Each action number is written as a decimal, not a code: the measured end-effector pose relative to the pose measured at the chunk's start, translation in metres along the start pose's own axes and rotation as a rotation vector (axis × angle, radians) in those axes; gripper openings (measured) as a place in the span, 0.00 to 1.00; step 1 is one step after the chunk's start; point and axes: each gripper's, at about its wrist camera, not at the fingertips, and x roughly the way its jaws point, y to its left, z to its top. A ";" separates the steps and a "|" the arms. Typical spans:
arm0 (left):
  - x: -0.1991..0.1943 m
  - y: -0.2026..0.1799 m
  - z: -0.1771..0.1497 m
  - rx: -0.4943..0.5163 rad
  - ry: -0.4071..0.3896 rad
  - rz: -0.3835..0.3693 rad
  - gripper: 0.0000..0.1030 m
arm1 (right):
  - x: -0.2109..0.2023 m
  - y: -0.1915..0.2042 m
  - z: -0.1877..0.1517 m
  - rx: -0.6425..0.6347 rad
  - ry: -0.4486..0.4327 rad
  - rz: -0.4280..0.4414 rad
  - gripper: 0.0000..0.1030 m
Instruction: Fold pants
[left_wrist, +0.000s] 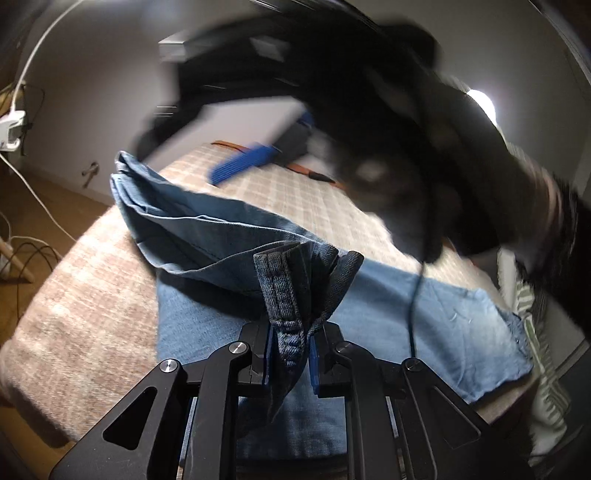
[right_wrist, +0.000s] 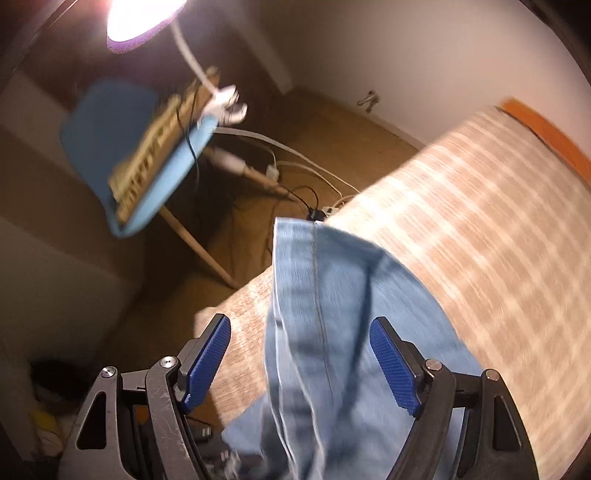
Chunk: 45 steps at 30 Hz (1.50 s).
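The light blue denim pants (left_wrist: 388, 310) lie on a surface covered with a beige and white checked cloth (left_wrist: 74, 295); whether that is a bed or a table cannot be told. In the left wrist view the lower layer lies flat, its long axis running from about 7 o'clock to 3 o'clock, with a frayed end at the 3 o'clock side. An upper layer is lifted off it and stretches away toward 10 o'clock, ending in a bunched edge.

The left gripper (left_wrist: 290, 354) has its jaws pressed together on a thick stitched hem or band of the pants, which stands up between the blue pads and fans out above them.

The right gripper (right_wrist: 299, 363) has its jaws spread wide. In its own view a strip of the pants with a seam down it runs between the blue pads (right_wrist: 207, 363), from 6 o'clock up to 12 o'clock, touching neither; the view is blurred. In the left wrist view the right gripper is a dark blurred shape (left_wrist: 399, 177) at 1 o'clock, above the cloth.

A blue chair (right_wrist: 110, 147) stands on the brown floor (right_wrist: 332, 129) at 10 o'clock in the right wrist view.
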 end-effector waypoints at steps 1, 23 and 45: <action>0.002 -0.001 -0.003 0.006 0.003 0.000 0.12 | 0.008 0.008 0.009 -0.027 0.013 -0.028 0.78; -0.007 -0.021 -0.006 0.117 0.003 -0.049 0.12 | -0.010 -0.026 0.015 0.044 -0.065 -0.198 0.21; 0.001 -0.055 -0.004 0.199 0.061 -0.123 0.12 | -0.032 -0.159 -0.122 0.597 -0.173 0.083 0.67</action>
